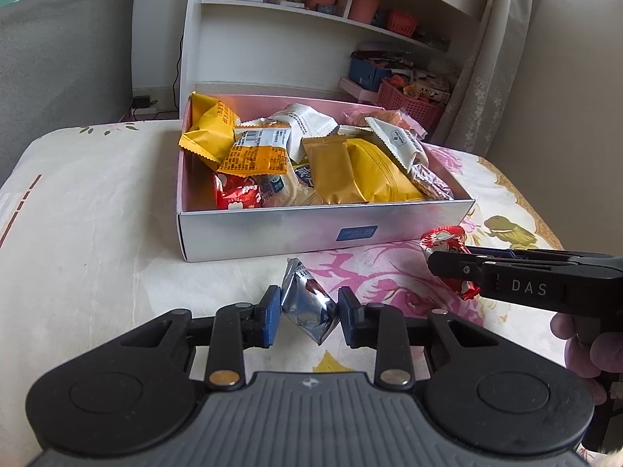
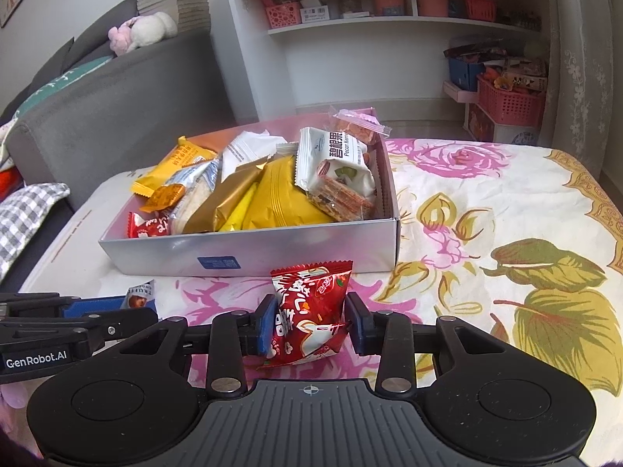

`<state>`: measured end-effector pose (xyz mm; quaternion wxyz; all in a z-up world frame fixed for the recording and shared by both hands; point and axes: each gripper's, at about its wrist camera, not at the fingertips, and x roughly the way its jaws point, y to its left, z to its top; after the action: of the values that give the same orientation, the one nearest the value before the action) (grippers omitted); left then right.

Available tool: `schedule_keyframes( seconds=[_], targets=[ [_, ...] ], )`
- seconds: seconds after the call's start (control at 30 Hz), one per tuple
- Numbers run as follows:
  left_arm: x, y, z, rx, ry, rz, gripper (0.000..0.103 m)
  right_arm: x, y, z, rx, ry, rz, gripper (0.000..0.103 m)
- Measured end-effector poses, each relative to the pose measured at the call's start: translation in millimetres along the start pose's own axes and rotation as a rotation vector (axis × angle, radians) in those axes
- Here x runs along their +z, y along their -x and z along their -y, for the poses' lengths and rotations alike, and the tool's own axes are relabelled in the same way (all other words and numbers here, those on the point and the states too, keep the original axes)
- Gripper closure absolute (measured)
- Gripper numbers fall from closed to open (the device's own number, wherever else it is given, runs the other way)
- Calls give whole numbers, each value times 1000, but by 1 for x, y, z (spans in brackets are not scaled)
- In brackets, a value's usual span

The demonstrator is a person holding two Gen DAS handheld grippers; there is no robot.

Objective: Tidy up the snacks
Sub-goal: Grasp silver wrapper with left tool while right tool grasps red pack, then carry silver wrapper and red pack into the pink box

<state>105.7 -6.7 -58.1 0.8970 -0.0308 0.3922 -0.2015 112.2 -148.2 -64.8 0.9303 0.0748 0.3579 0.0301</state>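
My left gripper (image 1: 310, 309) is shut on a small silver snack packet (image 1: 305, 292), just in front of the white box (image 1: 253, 233). That box is piled with yellow, gold, white and red snack packets (image 1: 350, 171). My right gripper (image 2: 311, 321) is shut on a red snack packet (image 2: 311, 292), near the box's front wall (image 2: 311, 247). In the left wrist view the right gripper (image 1: 447, 266) comes in from the right with the red packet (image 1: 444, 238). In the right wrist view the left gripper (image 2: 117, 311) shows at the left edge with its packet (image 2: 141, 295).
A floral cloth (image 2: 486, 202) covers the surface under the box. A grey sofa (image 2: 117, 109) stands at the back left, and a white shelf unit (image 1: 311, 50) with pink baskets (image 2: 510, 103) behind. A hand (image 1: 584, 346) holds the right gripper's handle.
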Motion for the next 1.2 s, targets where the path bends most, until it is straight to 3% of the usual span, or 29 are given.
schedule_keyframes(
  seconds=[0.4, 0.8, 0.97, 1.2],
  targets=[
    [13, 21, -1, -42, 25, 44, 75, 12, 24, -5, 59, -41, 47, 67],
    [42, 8, -17, 59, 52, 138, 75, 36, 19, -19, 86, -100, 92, 67],
    [51, -5, -23, 62, 86, 149, 74, 50, 10, -24, 99, -125, 121, 67],
    [51, -22, -23, 101, 45, 133, 74, 61, -13, -26, 112, -171, 141, 66]
  ],
)
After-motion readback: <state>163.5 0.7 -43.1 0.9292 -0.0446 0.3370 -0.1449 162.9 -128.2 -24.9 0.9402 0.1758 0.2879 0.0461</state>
